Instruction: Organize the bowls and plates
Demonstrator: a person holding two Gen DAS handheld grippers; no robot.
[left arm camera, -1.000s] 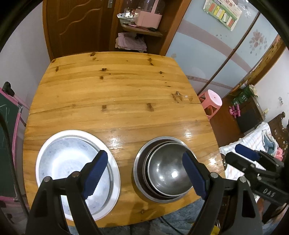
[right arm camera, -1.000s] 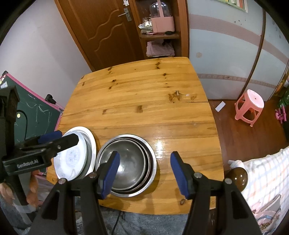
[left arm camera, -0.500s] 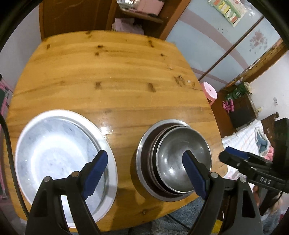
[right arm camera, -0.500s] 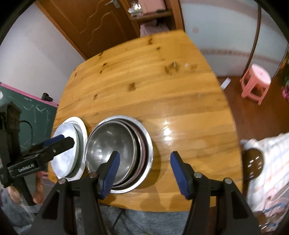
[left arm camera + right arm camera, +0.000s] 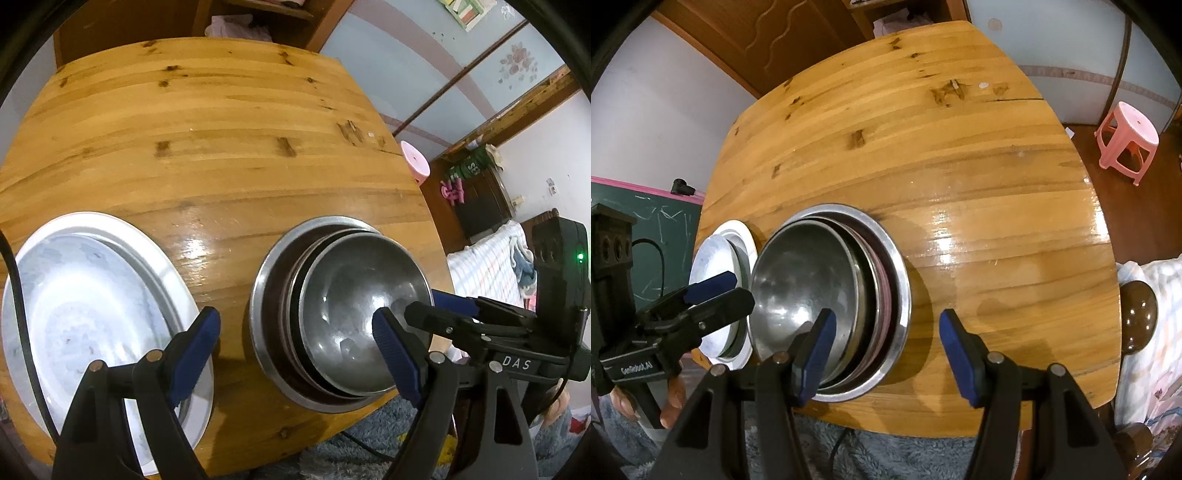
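Observation:
A stack of nested steel bowls [image 5: 354, 317] [image 5: 812, 291] sits near the front edge of the wooden table [image 5: 221, 147]. To its left lie stacked white plates [image 5: 85, 314] [image 5: 720, 258]. My left gripper [image 5: 295, 354] is open and empty, just above the front of the bowl stack, its left finger over the plates' rim. My right gripper [image 5: 886, 350] is open and empty, low over the right rim of the bowl stack. The right gripper also shows at the right of the left wrist view [image 5: 461, 314]. The left gripper shows in the right wrist view [image 5: 713, 291].
The far part of the table [image 5: 923, 129] is bare wood. A pink stool [image 5: 1126, 140] stands on the floor to the right. A green chalkboard [image 5: 646, 236] is at the left, a bed [image 5: 491, 266] at the right, and a grey rug [image 5: 905, 458] below the table's front edge.
Both grippers have come down and closer to the dishes, which now look larger. Both stay open and empty. The plates and bowls have not moved.

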